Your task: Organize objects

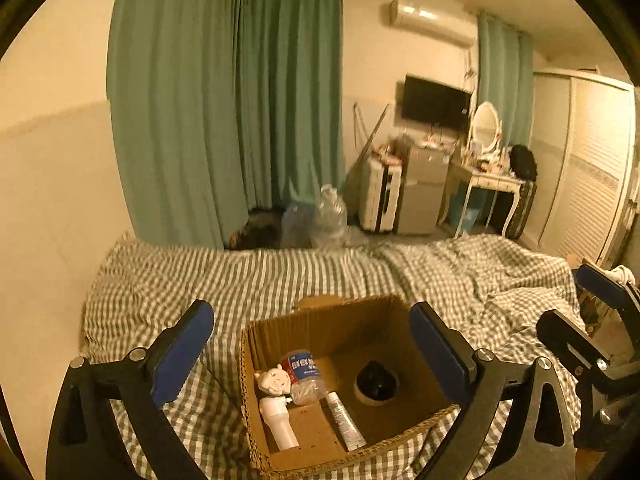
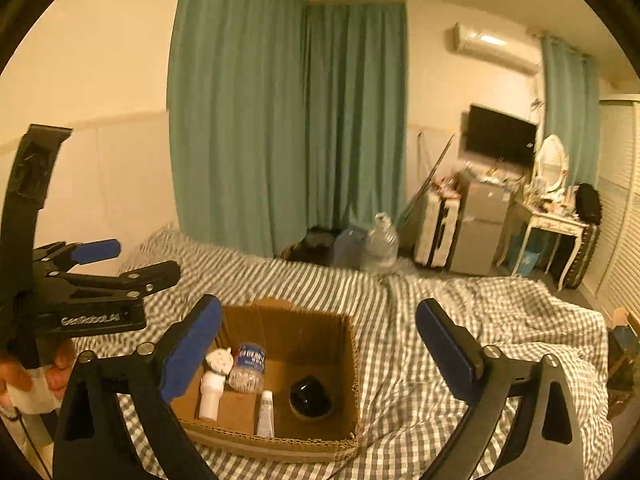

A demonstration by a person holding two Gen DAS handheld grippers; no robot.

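Nearest in each wrist view, both claws are held spread wide with nothing between the blue pads: the left claw [image 1: 312, 344] is poised above the cardboard box [image 1: 400, 438], and the right claw [image 2: 318, 340] hangs just to the right of it. In the right wrist view the left claw [image 2: 132, 262] is also seen from the side at the left edge, its fingers parted, with the holding hand [image 2: 36, 376] below it. The box rests open on a bed [image 1: 280, 276] covered in grey-and-white checked cloth. Inside it, along the left wall, a white cylindrical bottle [image 1: 278, 420] lies beside a small white figurine [image 1: 274, 378]; just right of these a clear plastic bottle [image 1: 306, 376] with a blue-and-red label is seen, then a white tube [image 1: 346, 422] lying flat, and toward the right a round black object [image 1: 376, 386]. Beyond the bed, large clear water jugs [image 1: 330, 216] stand on the floor in front of green curtains [image 1: 224, 108]. Farther right, a white suitcase [image 1: 378, 198], a small grey fridge [image 1: 424, 190] and a dressing worktop [image 1: 494, 182] with an oval mirror are ranged under a wall-mounted television [image 1: 436, 100] and an air conditioner [image 1: 434, 20].
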